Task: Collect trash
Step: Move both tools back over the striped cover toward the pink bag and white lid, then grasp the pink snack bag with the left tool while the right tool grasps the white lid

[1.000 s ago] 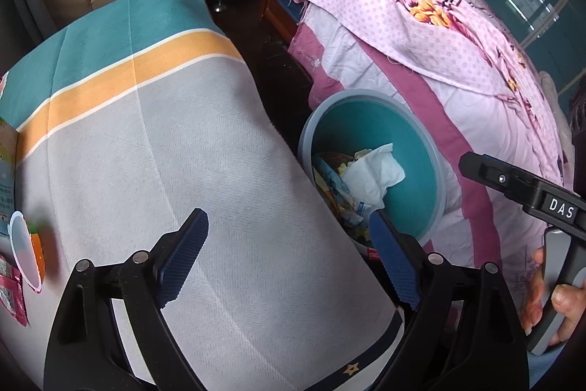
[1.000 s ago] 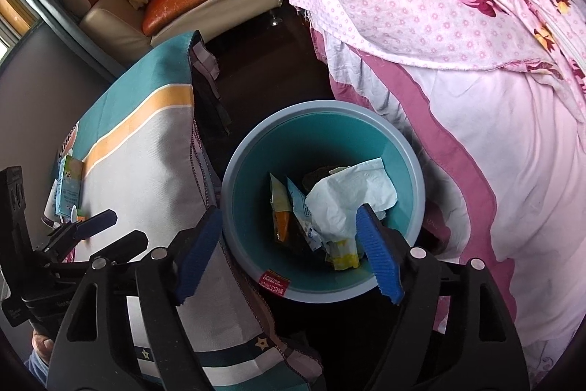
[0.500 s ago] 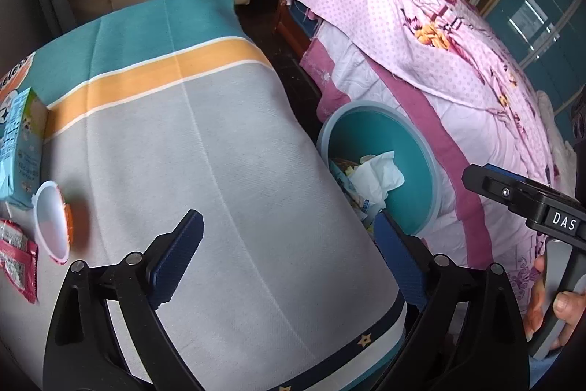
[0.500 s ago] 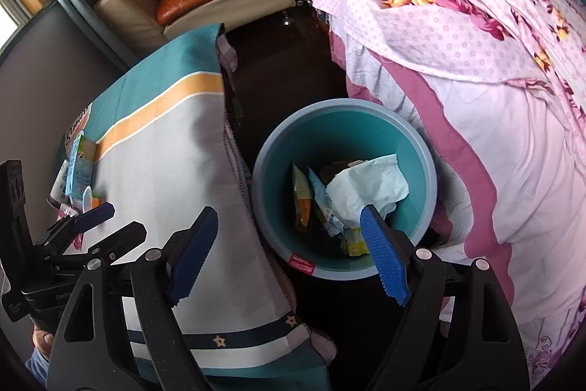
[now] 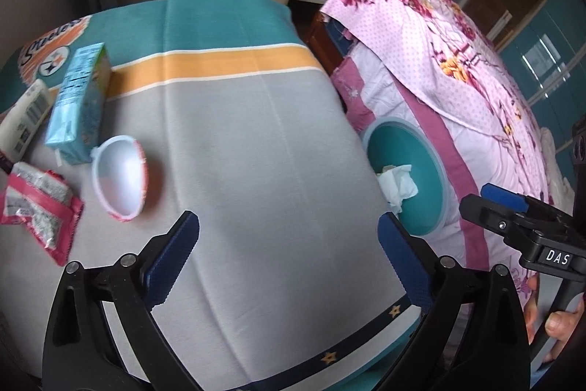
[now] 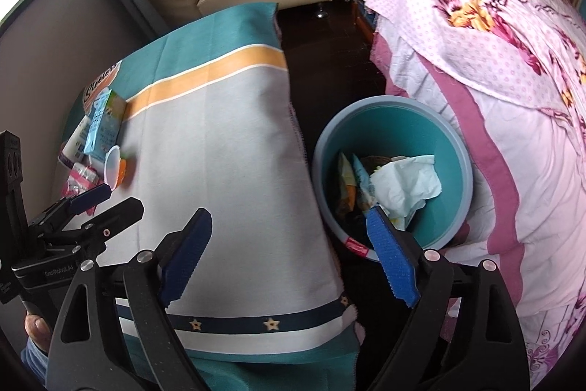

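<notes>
- Over the striped tablecloth (image 5: 256,134), the left gripper (image 5: 289,259) hangs with jaws opening and nothing between them
- Off to its left lie the scraps: a tipped white cup (image 5: 119,182), a pink wrapper (image 5: 34,207) and a blue carton (image 5: 78,105), all well clear of the pads
- Beside the table edge, the right gripper (image 6: 293,259) is spreading too, empty, with the teal bin (image 6: 450,141) just beyond its right finger
- Only the right view looks down into the bin, showing crumpled white paper (image 6: 403,185) on snack packets (image 6: 351,178)
- Only the left view shows the table litter close up
</notes>
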`<state>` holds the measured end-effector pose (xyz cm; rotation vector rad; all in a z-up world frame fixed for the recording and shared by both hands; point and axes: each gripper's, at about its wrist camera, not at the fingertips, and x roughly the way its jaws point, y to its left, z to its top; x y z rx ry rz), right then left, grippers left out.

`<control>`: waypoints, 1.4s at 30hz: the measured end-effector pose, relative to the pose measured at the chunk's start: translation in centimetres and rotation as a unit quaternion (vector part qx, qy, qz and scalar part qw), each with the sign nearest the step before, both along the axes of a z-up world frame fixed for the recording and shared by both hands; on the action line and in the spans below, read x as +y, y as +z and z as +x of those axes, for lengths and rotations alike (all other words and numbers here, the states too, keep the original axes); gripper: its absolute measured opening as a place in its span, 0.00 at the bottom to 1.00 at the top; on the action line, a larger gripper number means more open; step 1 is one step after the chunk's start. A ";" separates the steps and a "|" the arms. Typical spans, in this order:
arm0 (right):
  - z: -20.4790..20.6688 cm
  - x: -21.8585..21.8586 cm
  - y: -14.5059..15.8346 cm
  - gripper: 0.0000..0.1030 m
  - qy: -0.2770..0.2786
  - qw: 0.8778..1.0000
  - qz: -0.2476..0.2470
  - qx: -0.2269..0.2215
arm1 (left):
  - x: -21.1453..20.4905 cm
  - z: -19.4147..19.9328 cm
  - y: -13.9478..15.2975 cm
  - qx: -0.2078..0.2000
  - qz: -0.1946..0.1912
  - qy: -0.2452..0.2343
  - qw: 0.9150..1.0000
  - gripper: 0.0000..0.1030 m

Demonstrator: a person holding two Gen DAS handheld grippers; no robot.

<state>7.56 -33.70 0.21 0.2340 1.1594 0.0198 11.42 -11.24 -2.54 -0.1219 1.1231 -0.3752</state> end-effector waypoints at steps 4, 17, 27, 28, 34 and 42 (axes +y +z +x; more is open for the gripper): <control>0.6 2.3 0.0 0.80 0.017 1.000 -0.004 0.005 | 3.3 -0.3 0.2 -0.005 0.004 0.023 1.000 0.95; 3.8 11.8 -1.9 0.80 0.104 0.994 -0.011 0.037 | 15.3 -1.8 -2.4 0.017 0.012 0.123 0.992 0.95; 7.4 17.4 -4.1 0.80 0.148 0.987 -0.009 0.060 | 22.9 -1.9 -4.0 0.030 0.000 0.206 0.978 0.95; 7.9 18.0 -4.4 0.80 0.151 0.987 -0.004 0.059 | 23.4 -1.8 -4.1 0.031 -0.004 0.212 0.977 0.95; 10.2 20.9 -5.6 0.56 0.170 0.983 0.028 0.061 | 25.4 -1.4 -4.5 0.038 -0.031 0.240 0.970 0.95; 12.1 23.6 -7.7 0.36 0.185 0.979 0.042 0.073 | 26.0 -1.0 -4.7 0.047 -0.041 0.249 0.966 0.95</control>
